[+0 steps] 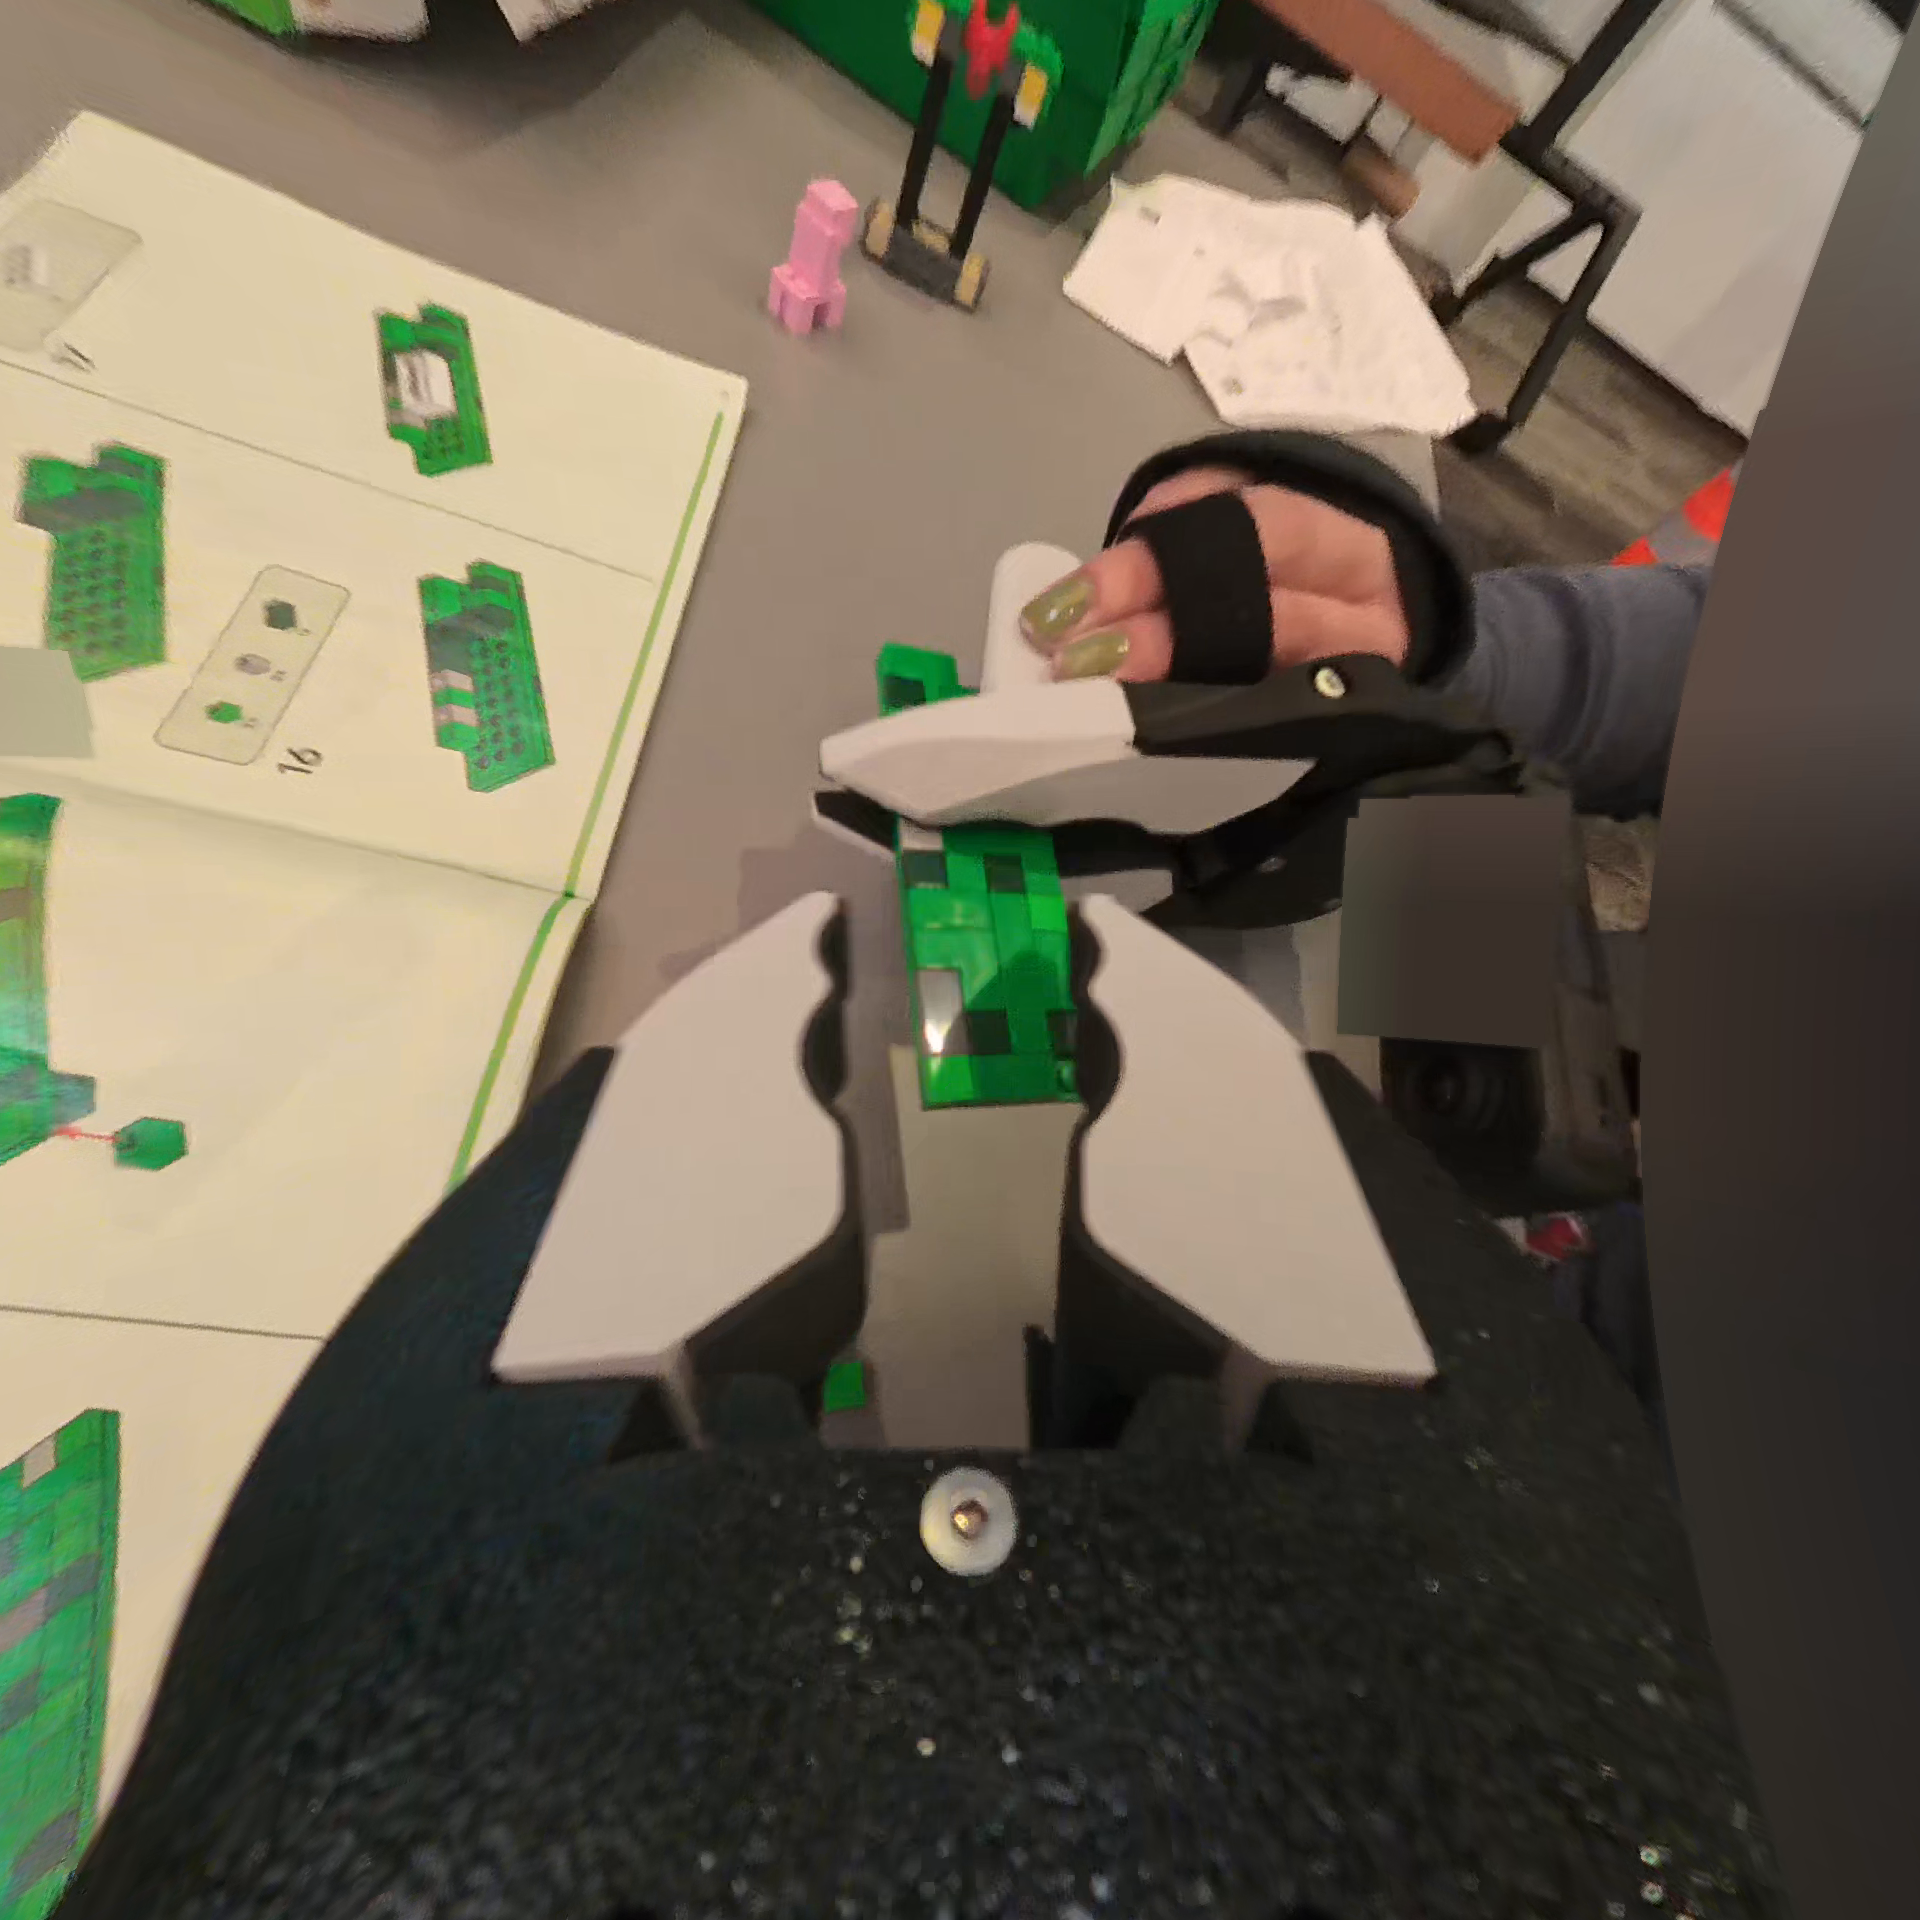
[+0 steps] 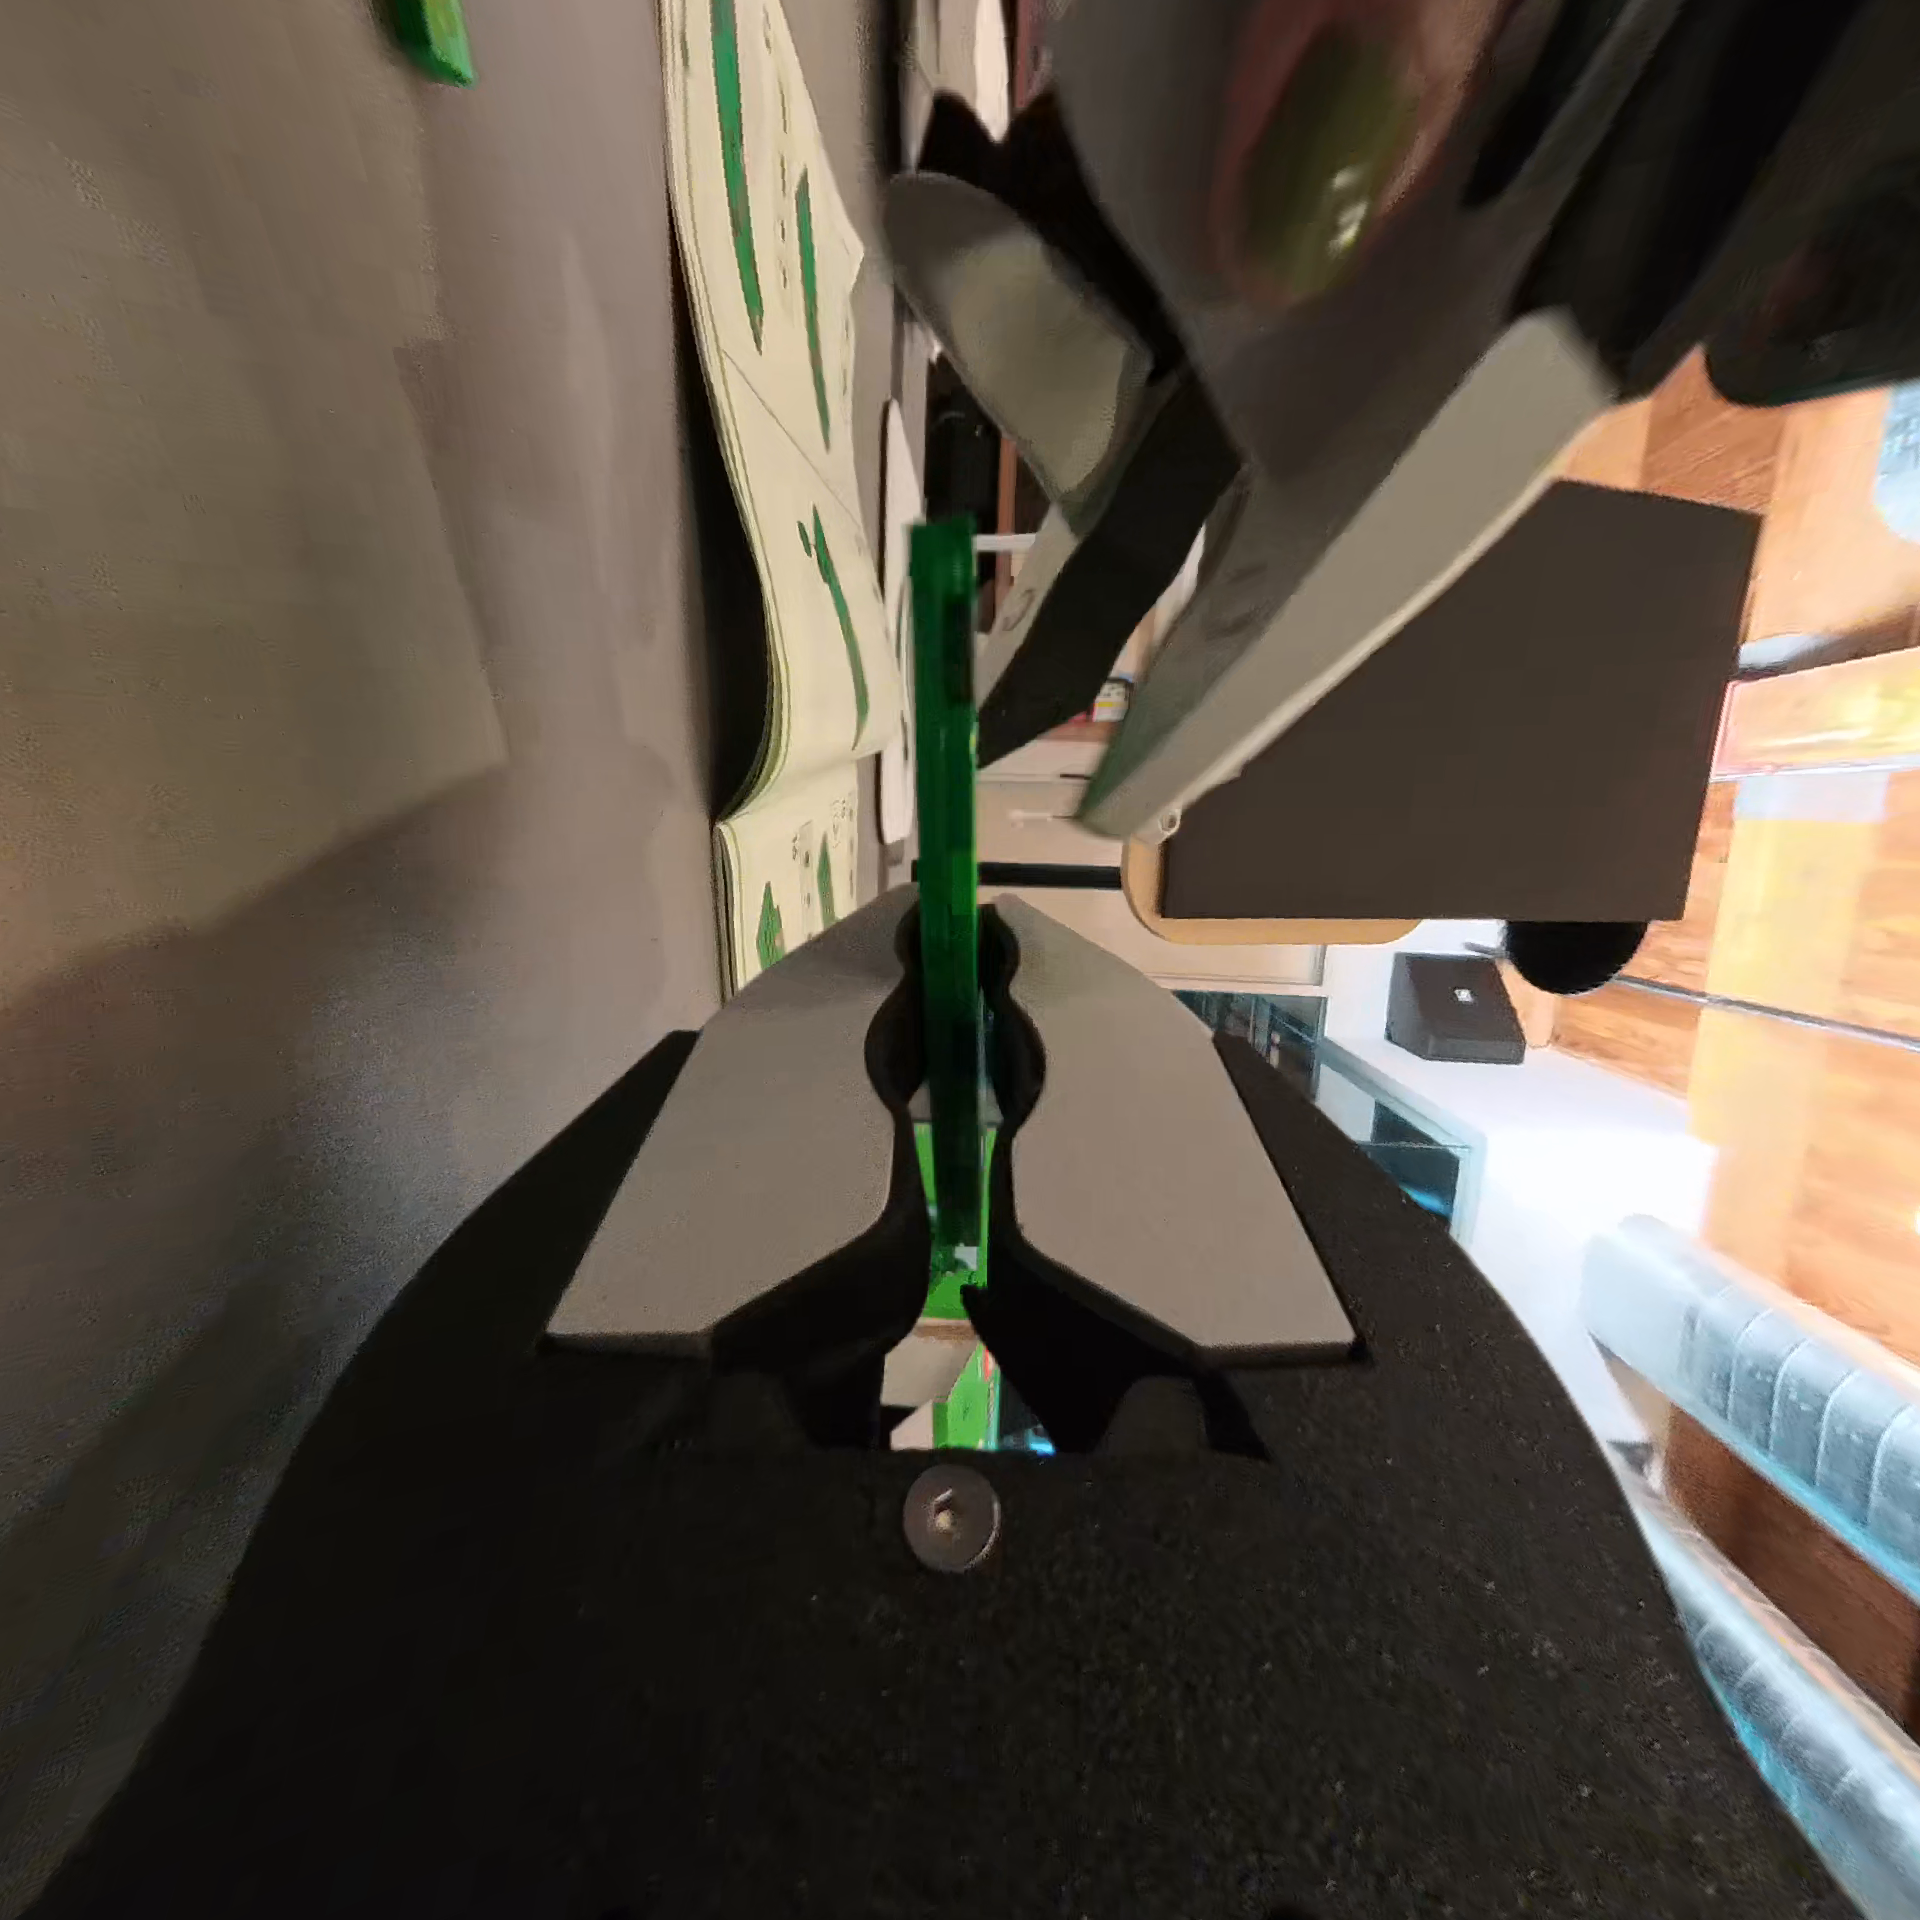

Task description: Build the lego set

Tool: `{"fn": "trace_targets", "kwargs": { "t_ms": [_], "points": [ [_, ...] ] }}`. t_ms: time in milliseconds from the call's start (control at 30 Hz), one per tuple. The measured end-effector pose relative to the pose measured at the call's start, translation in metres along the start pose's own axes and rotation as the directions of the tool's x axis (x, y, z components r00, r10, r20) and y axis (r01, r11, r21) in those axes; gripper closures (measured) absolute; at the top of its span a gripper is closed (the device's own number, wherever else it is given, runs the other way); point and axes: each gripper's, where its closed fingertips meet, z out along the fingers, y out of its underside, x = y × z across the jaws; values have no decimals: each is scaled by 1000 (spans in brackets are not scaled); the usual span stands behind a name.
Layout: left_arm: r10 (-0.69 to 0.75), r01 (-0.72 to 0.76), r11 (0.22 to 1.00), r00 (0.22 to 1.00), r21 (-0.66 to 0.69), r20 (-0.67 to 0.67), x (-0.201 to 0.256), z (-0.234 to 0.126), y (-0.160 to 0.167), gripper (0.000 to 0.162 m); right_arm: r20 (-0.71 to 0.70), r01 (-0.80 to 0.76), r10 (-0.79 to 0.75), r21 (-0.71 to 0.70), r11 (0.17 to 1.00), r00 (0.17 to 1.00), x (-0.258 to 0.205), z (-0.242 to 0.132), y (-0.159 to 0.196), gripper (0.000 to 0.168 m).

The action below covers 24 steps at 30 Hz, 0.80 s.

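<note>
Nearest the left wrist camera, the left gripper [image 1: 961, 925] has its grey fingers [image 1: 717, 1122] spread on either side of a green lego panel [image 1: 987, 966], not clearly pinching it. The right gripper [image 1: 894, 774], worked by a hand [image 1: 1247, 603], crosses the panel's far part and clamps it above the grey table [image 1: 665, 239]. An open instruction booklet [image 1: 312, 623] lies left; a pink figure [image 1: 816, 255] stands farther off. In the right wrist view, the right gripper [image 2: 951, 925] is clenched on the panel [image 2: 945, 831], seen edge-on, with the left gripper [image 2: 1049, 582] beyond.
</note>
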Motion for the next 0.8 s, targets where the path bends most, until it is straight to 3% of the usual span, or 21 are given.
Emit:
{"fn": "trace_targets", "kwargs": {
  "t_ms": [67,133,233,400,533,800],
  "points": [
    [65,-67,997,997,49,29,1,-14,-2,106,-17,15,-15,8,1000,1000,0,-2,-1,162],
    [154,-157,987,984,27,92,-2,-32,6,105,-21,33,-33,14,999,999,-2,-3,0,162],
    [257,-234,963,948,-135,186,-11,-53,33,115,-9,34,-34,6,999,999,-6,1,3,162],
    [239,-132,924,932,-359,273,-18,-53,78,132,5,32,-32,-18,999,999,-10,13,5,162],
    [236,-117,918,929,-379,284,-19,-43,93,141,23,27,-27,-21,999,999,-14,14,4,162],
    [257,-141,919,922,-368,290,-25,-37,94,155,28,38,-37,-34,999,999,-15,17,-1,162]
  ]
}}
